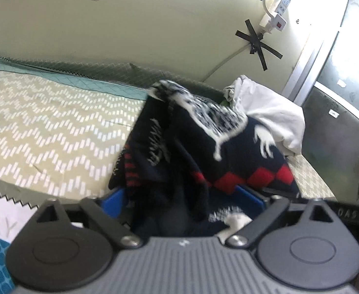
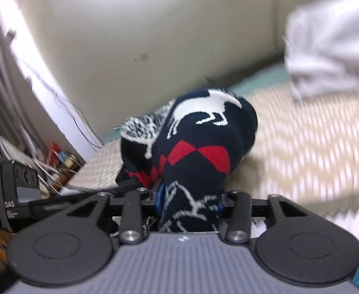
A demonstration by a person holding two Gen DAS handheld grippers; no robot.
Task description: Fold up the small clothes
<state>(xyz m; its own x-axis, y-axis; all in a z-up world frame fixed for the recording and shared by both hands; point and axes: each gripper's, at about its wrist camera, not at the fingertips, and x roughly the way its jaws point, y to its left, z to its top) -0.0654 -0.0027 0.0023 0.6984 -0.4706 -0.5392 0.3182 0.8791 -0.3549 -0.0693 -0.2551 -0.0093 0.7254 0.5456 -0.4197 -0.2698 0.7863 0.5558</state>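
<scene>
A small navy garment (image 1: 203,147) with white animal figures and red diamonds is bunched up and lifted over the zigzag bedspread (image 1: 44,127). My left gripper (image 1: 186,196) has wide-set blue pads with the cloth lying between them; I cannot tell whether they pinch it. My right gripper (image 2: 189,198) is shut on the same garment (image 2: 194,142), which bulges up from its narrow-set jaws. The fingertips of both grippers are hidden by cloth.
A crumpled white cloth (image 1: 270,107) lies behind the garment, also blurred at upper right in the right wrist view (image 2: 331,44). A wall (image 1: 155,24) with taped cables and a power strip (image 1: 274,17) runs behind the bed. A dark cabinet (image 1: 338,122) stands at right.
</scene>
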